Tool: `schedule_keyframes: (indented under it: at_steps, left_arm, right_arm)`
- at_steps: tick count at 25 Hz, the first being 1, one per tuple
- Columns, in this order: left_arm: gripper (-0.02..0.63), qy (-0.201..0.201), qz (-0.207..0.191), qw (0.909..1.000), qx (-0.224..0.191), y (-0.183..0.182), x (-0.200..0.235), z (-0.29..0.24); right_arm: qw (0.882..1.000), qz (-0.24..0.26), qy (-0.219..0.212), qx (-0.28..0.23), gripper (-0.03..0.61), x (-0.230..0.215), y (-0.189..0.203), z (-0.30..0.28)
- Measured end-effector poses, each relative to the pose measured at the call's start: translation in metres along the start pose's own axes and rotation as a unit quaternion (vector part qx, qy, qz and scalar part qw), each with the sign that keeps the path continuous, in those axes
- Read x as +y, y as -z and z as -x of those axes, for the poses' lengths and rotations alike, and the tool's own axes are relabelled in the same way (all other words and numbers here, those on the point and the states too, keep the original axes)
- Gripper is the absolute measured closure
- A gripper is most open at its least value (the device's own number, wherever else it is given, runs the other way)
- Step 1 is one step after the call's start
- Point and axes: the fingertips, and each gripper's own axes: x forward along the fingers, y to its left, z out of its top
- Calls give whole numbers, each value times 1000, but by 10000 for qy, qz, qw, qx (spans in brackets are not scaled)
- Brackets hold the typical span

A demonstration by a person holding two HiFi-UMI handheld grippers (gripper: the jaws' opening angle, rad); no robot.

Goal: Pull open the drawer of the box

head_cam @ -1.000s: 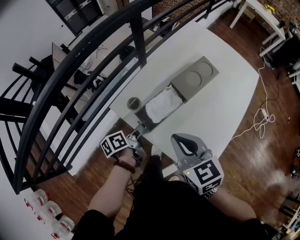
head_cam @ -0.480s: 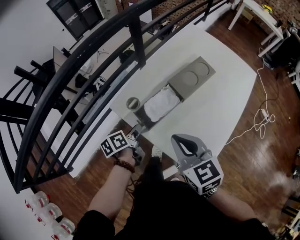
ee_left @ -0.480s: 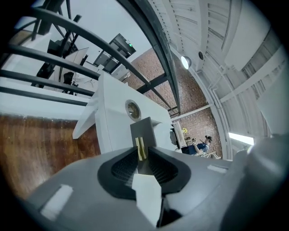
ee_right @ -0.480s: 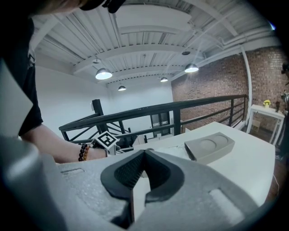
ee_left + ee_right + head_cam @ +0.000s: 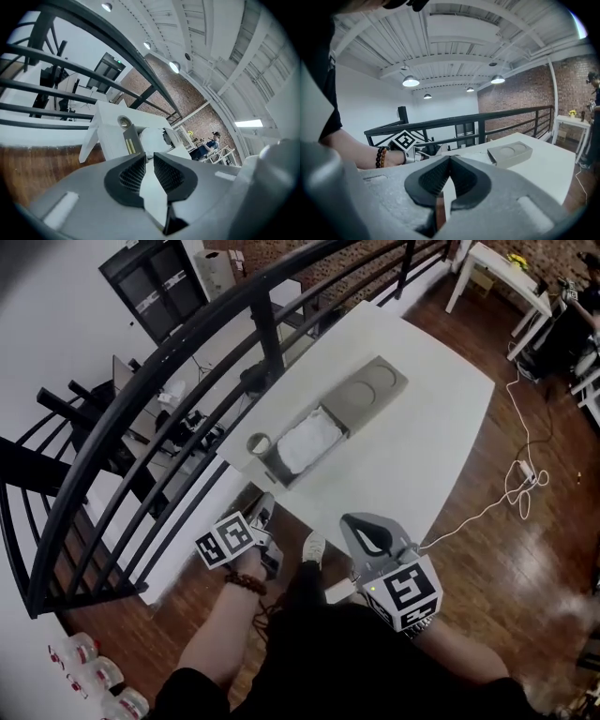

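Hovering off the tabletop's near edge, our left gripper shows slightly parted, empty jaws; our right gripper is clenched on nothing. We see the box on the tabletop, its drawer pulled out toward us.

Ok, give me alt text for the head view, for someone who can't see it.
Seen from above, a grey box on a white table has its drawer pulled out, with something white inside. The left gripper and right gripper hang short of the table's near edge, touching nothing. A black railing runs along the table's left.
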Motion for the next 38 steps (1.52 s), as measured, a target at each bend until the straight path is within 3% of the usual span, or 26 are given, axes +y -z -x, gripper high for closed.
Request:
schedule_keyframes:
  at_steps: [4, 8, 14, 19, 27, 34, 38]
  left_arm:
    - [589, 165, -632, 9978, -145, 12, -27, 25]
    - [598, 267, -1578, 9865, -357, 24, -61, 54]
    - [598, 547, -2908, 9542, -435, 72, -119, 95]
    - [598, 746, -3690, 9253, -447, 116, -160, 128]
    - [598, 799, -4348, 8960, -416, 174, -191, 164]
    - [598, 792, -4442, 8916, -373, 193, -203, 184]
    - [598, 848, -4596, 8831, -411, 201, -214, 193]
  right_arm:
    - [9998, 115, 13, -163, 586, 13, 4, 26]
    - [9992, 210, 28, -348, 586, 26, 9, 55]
    - [9975, 325, 126, -613, 586, 44, 22, 106]
    - [9957, 396, 161, -817, 586, 61, 29, 146]
    - [9945, 321, 189, -975, 586, 78, 45, 194]
    - [9936, 277, 121, -1093, 586, 89, 43, 213]
    - [9928, 211, 172, -1166, 586, 88, 39, 218]
